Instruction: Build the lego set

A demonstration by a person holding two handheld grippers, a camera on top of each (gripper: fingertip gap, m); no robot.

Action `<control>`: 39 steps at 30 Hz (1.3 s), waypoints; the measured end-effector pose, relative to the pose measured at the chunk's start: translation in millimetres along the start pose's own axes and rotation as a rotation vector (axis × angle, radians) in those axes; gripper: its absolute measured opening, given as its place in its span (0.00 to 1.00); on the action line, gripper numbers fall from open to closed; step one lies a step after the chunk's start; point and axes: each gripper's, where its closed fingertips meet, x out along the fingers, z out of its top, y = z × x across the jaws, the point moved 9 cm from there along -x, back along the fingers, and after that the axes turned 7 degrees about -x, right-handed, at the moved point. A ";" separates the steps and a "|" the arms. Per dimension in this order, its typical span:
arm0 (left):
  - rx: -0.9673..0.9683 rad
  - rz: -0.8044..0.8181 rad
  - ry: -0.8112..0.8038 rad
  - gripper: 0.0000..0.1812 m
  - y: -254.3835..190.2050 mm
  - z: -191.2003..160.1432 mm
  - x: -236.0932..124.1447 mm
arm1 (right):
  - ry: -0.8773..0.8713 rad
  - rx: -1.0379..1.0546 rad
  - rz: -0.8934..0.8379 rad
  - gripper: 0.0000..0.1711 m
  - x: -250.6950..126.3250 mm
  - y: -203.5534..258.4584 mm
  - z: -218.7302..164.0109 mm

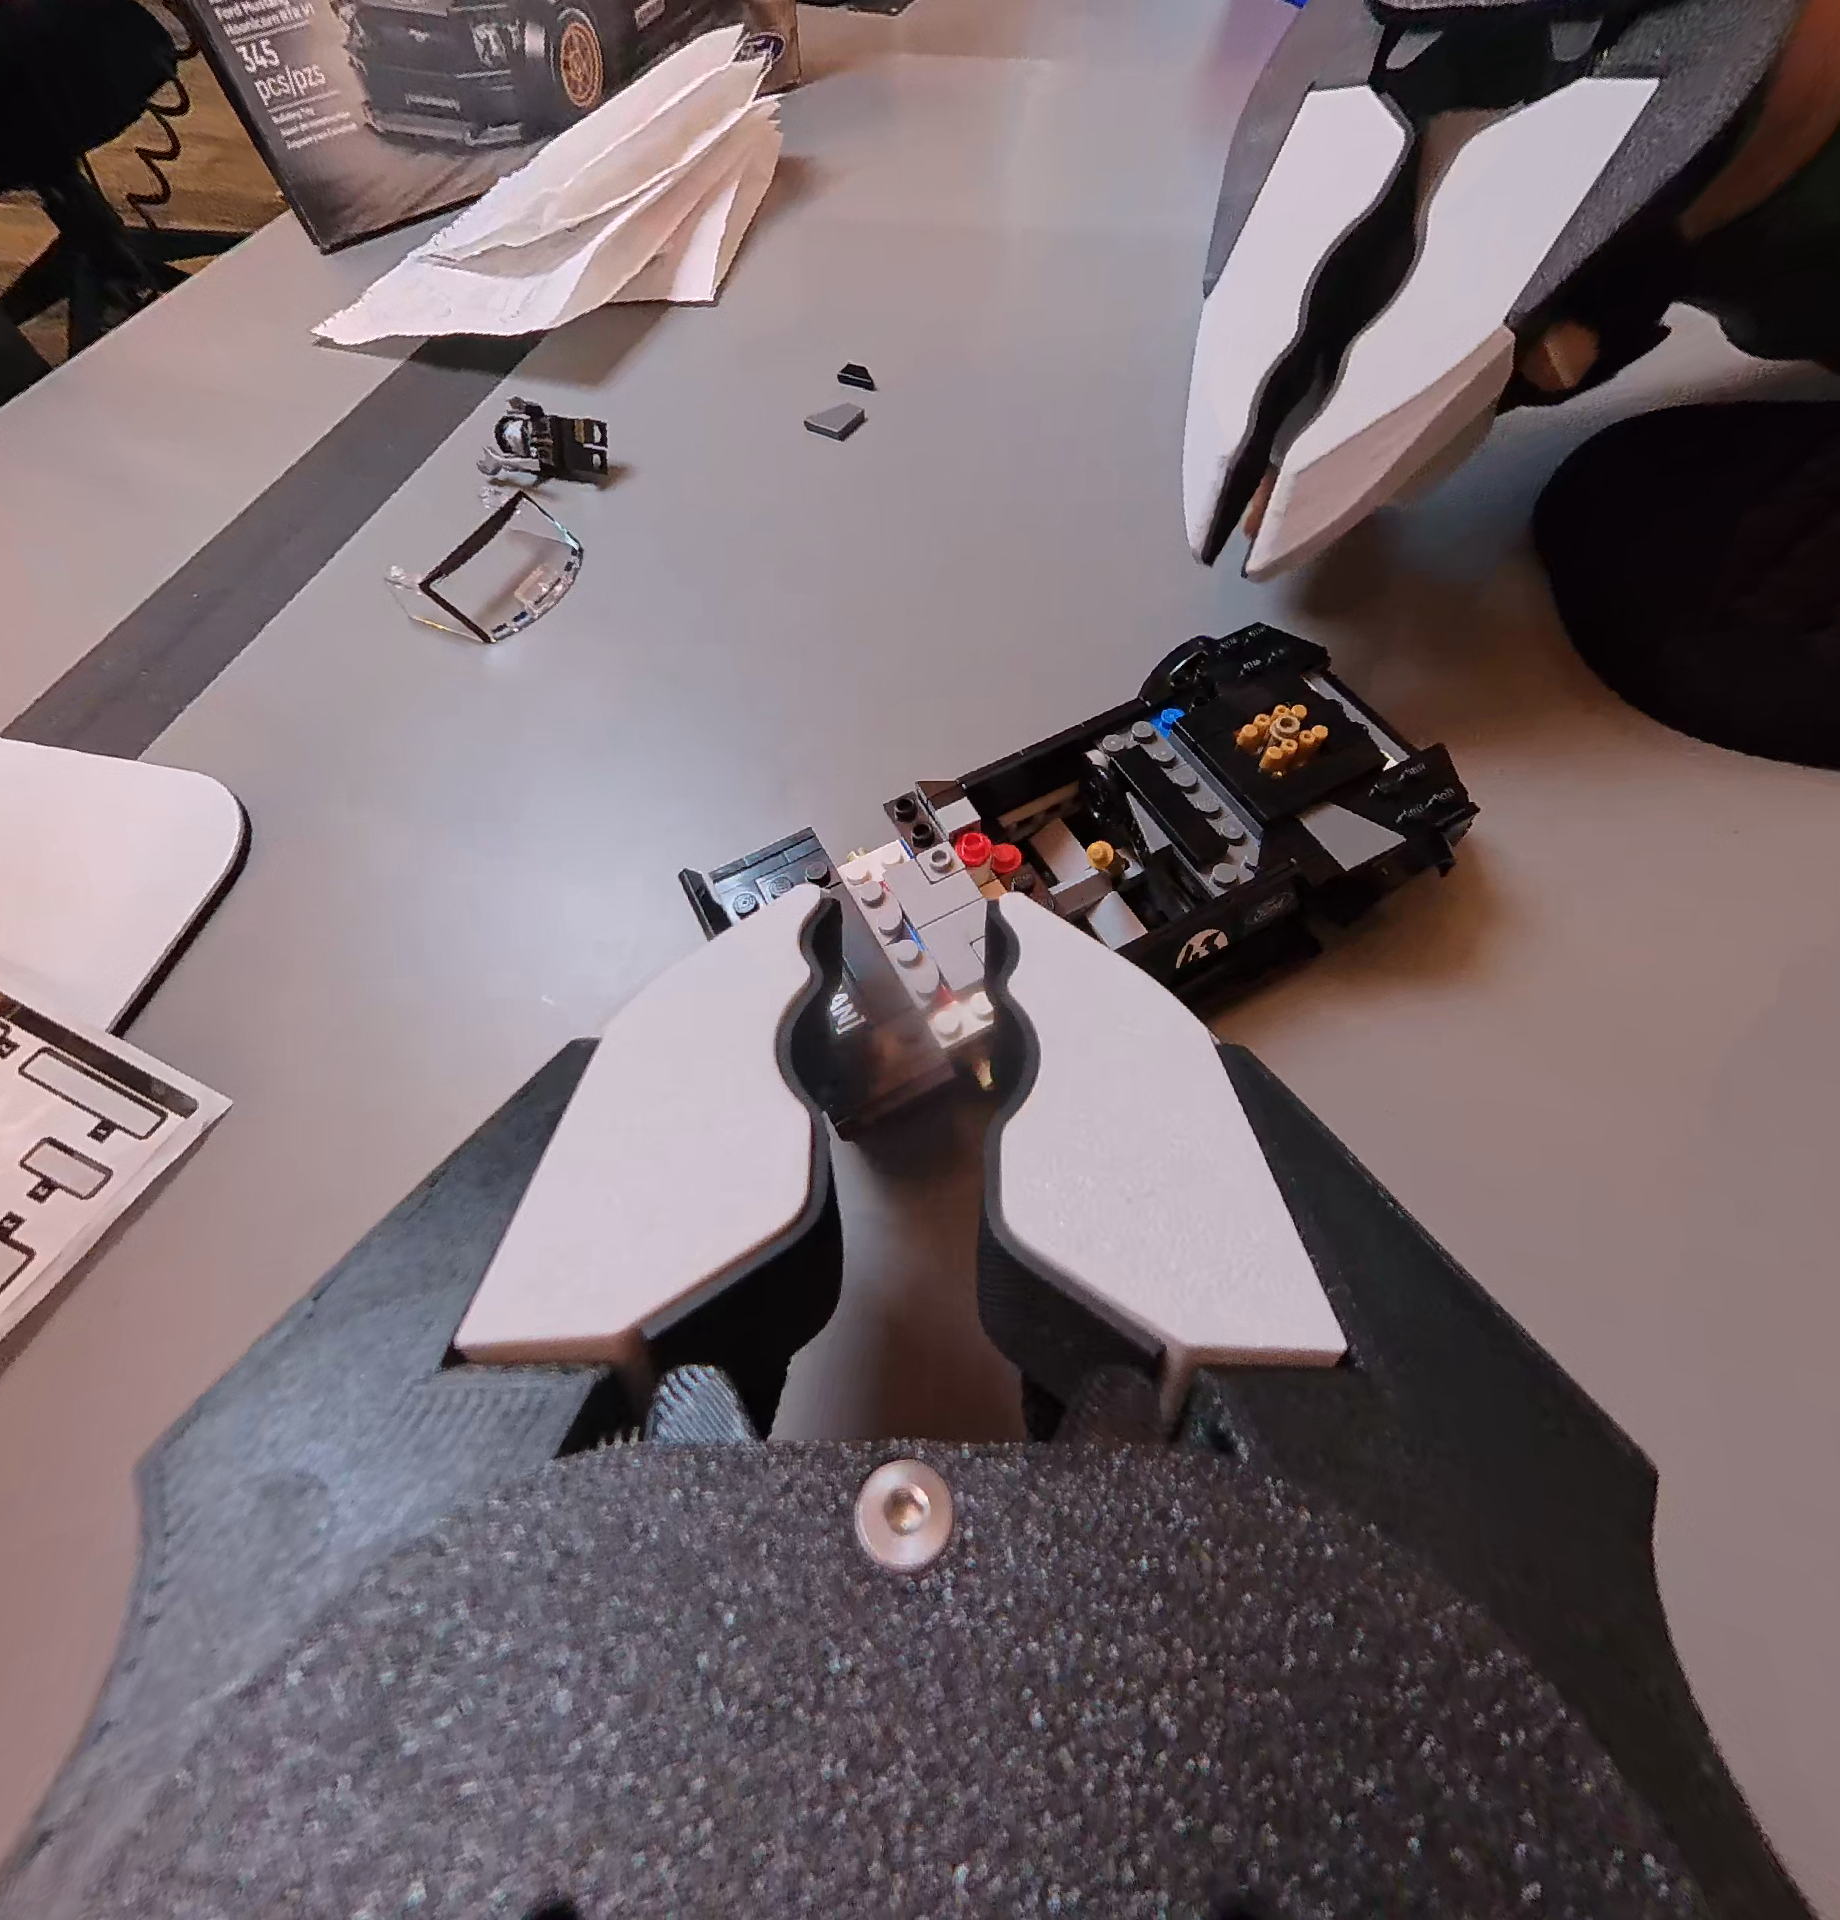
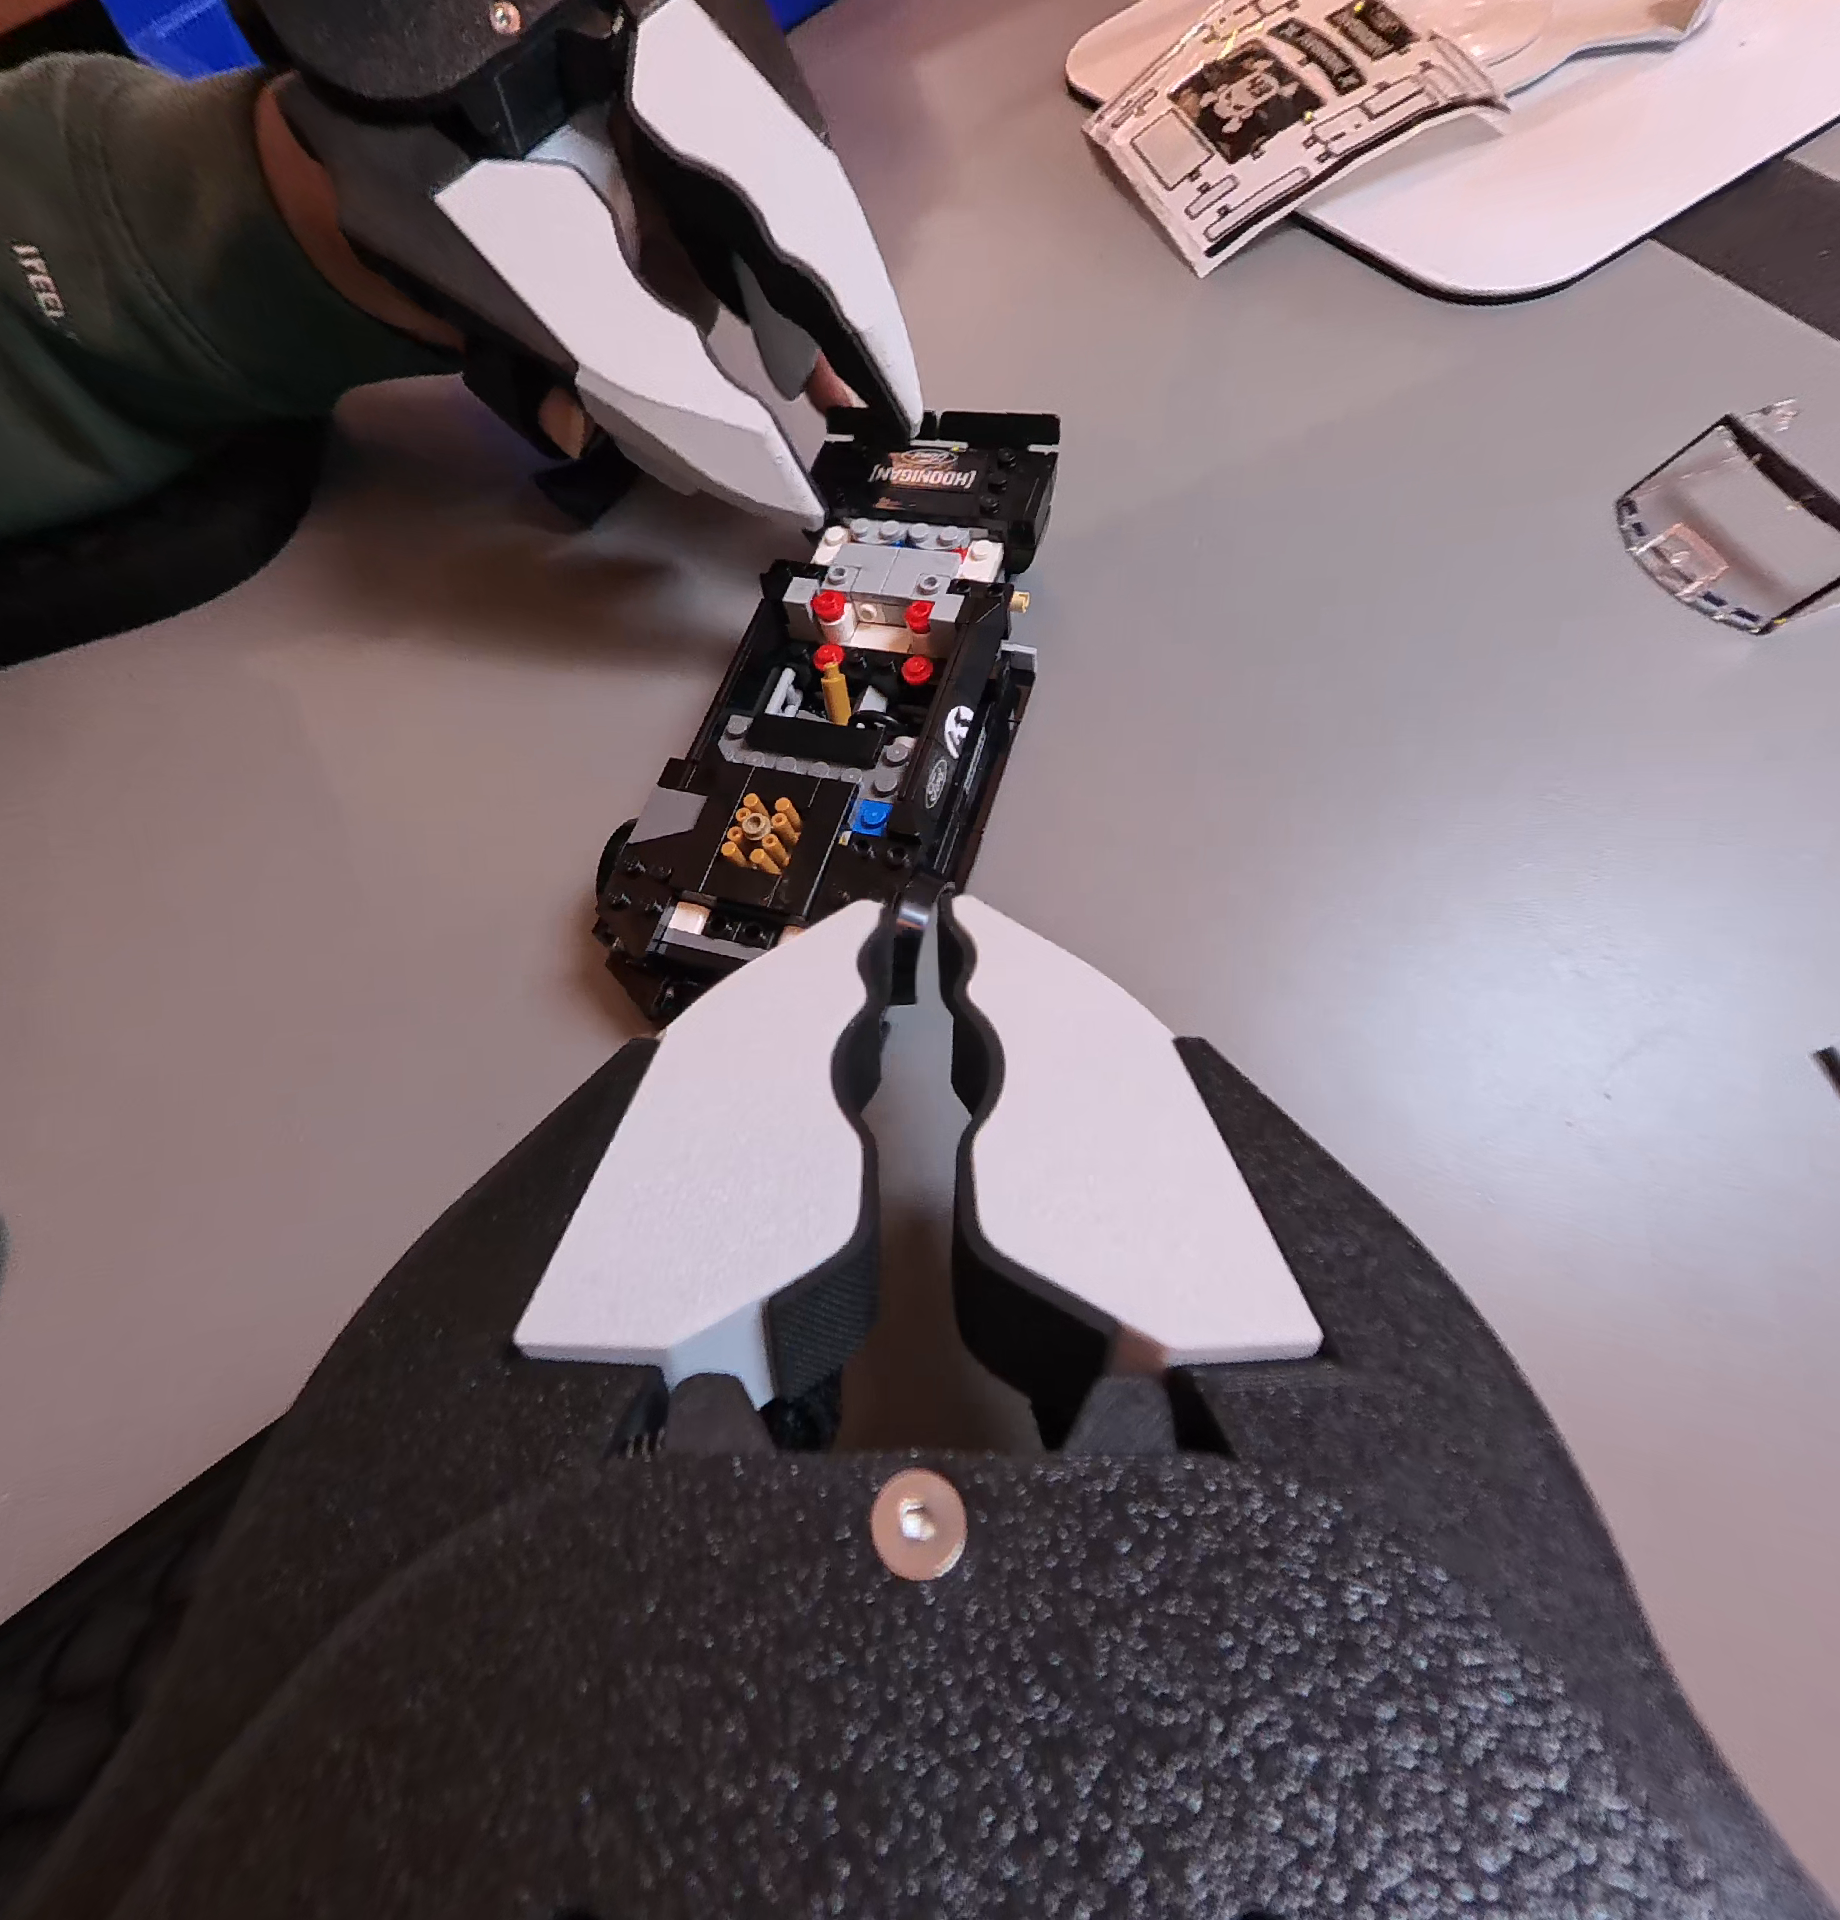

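Observation:
A black lego car (image 1: 1186, 821), part built with its roof off, lies on the grey table; it also shows in the right wrist view (image 2: 854, 727). My left gripper (image 1: 911, 914) is shut on one end of the car, which fills the gap between the fingers. In the right wrist view the left gripper (image 2: 854, 457) clamps the car's far end. My right gripper (image 2: 911, 909) is shut on a small black piece (image 2: 911, 925) just above the car's near end. In the left wrist view the right gripper (image 1: 1238, 545) hangs above the table beyond the car.
A clear windscreen piece (image 1: 500, 571) (image 2: 1747, 540), a small black assembly (image 1: 552, 442), a grey tile (image 1: 836, 419) and a black piece (image 1: 856, 376) lie loose. Paper bags (image 1: 583, 229) and the box (image 1: 407, 104) stand behind. A sticker sheet (image 2: 1280, 114) rests on a white board (image 2: 1518, 208). The grippers' ends are close to 11 cm from one another.

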 end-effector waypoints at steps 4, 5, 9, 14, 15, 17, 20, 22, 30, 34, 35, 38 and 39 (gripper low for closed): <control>0.002 0.001 0.001 0.14 0.1 -0.4 0.2 | -0.017 0.017 -0.026 0.04 -5.3 -4.8 0.5; 0.001 0.001 0.000 0.14 0.3 -0.6 0.4 | -0.015 0.019 -0.029 0.04 -6.0 -5.5 -0.1; -0.001 0.008 0.000 0.14 1.5 -1.7 1.0 | -0.003 0.020 -0.024 0.05 -7.2 -6.0 -1.1; -0.002 0.009 0.005 0.14 2.3 -3.0 1.7 | 0.003 0.021 -0.006 0.05 -6.3 -4.6 -1.6; 0.000 0.011 0.007 0.14 2.4 -3.2 1.8 | 0.005 0.019 -0.004 0.05 -5.4 -4.0 -1.7; 0.004 0.016 0.014 0.14 2.7 -3.9 1.9 | 0.010 0.016 0.001 0.05 -3.7 -2.9 -2.0; 0.017 0.031 0.033 0.13 4.0 -5.8 2.3 | 0.015 0.015 0.005 0.05 -2.0 -2.2 -2.4; 0.026 0.040 0.045 0.12 5.0 -7.4 2.9 | 0.014 0.014 0.006 0.05 -1.7 -1.7 -2.2; 0.017 0.047 0.047 0.13 6.9 -7.5 2.2 | 0.023 0.006 0.048 0.07 1.6 3.7 -1.8; 0.008 0.040 0.029 0.15 6.8 -3.8 -1.5 | 0.028 -0.002 0.056 0.09 5.5 6.2 -2.3; 0.000 0.039 0.026 0.16 7.7 -3.1 -2.6 | 0.024 -0.004 0.060 0.09 6.2 6.7 -2.2; -0.025 0.043 0.029 0.17 11.7 -3.0 -5.7 | 0.024 0.000 0.064 0.10 7.9 6.9 -2.9; -0.037 0.043 0.032 0.17 13.1 -3.2 -6.7 | 0.024 0.001 0.063 0.10 8.2 6.8 -3.3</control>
